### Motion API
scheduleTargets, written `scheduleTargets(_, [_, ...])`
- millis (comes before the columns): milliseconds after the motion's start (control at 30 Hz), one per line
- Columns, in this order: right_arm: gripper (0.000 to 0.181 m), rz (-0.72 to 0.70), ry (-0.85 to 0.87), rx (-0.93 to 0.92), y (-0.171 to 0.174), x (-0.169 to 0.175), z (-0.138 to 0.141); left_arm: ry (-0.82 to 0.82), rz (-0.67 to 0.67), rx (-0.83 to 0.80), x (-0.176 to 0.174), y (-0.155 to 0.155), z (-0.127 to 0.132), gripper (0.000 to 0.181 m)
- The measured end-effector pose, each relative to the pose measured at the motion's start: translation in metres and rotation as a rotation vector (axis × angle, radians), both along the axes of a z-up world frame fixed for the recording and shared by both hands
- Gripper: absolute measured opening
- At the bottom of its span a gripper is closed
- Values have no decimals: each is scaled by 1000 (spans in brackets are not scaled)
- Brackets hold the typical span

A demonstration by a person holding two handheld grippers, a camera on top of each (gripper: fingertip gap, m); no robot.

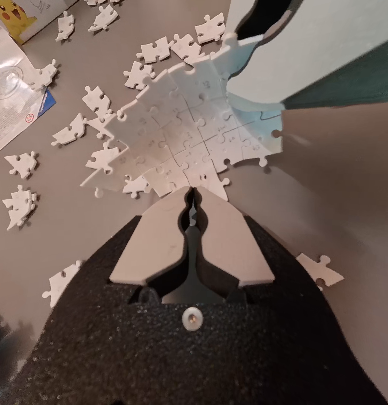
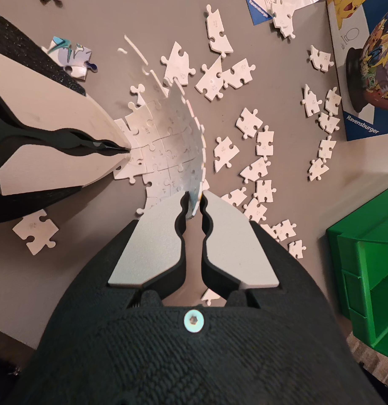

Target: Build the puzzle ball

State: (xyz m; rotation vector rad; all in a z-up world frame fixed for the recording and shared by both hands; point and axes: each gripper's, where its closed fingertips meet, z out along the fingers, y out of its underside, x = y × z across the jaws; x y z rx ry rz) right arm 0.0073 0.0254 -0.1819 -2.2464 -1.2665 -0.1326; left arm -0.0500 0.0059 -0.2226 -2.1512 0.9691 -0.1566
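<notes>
A curved white section of joined puzzle pieces, the puzzle shell (image 1: pixel 188 122), is seen from its blank numbered inner side. My left gripper (image 1: pixel 193 191) is shut on the shell's near edge, and a sliver of piece shows between its fingers. In the right wrist view the shell (image 2: pixel 166 149) stands on edge above the grey table, with the left gripper (image 2: pixel 128 150) pinching its left rim. My right gripper (image 2: pixel 194 195) is shut on the shell's lower rim. It also shows in the left wrist view (image 1: pixel 236 37), gripping the far edge.
Many loose white pieces (image 2: pixel 223 153) lie face down on the grey table (image 2: pixel 276 98), with more in the left wrist view (image 1: pixel 63 25). One printed piece (image 2: pixel 72 54) lies face up. The puzzle box (image 2: pixel 368 65) and a green bin (image 2: pixel 368 274) stand at the right. A leaflet (image 1: pixel 11 92) lies at the left. My hands' fingertips stand some 8 cm from each other.
</notes>
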Motion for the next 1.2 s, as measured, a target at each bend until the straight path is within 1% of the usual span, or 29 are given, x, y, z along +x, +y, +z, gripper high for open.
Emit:
scheduleTargets(67, [9,7,0,3,0,-1,1,-11,-4,-11,0,0,0,0])
scheduleTargets(233, [9,43,-22,26,4,-2,1,-8,-69,-16,0,0,-1,0])
scheduleTargets(500, [9,33,-3,22,6,-4,1,23,-105,-39,0,-1,-1,0])
scheduleTargets(667, [7,17,28,12,4,-5,2,9,-7,-113,1,-3,-2,0])
scheduleTargets(900, [7,7,42,4,3,-6,3,-25,40,-142,1,-3,-2,0])
scheduleTargets(967, [7,7,45,3,2,-6,3,-5,2,-119,3,-2,-2,0])
scheduleTargets(1033, [6,6,48,6,3,-6,3,56,-102,-52,4,-2,-2,0])
scheduleTargets(1067, [6,6,51,3,3,-5,3,68,-124,-37,4,-2,-1,0])
scheduleTargets(1200, [7,11,47,0,3,-4,2,37,-103,-100,3,-3,-2,0])
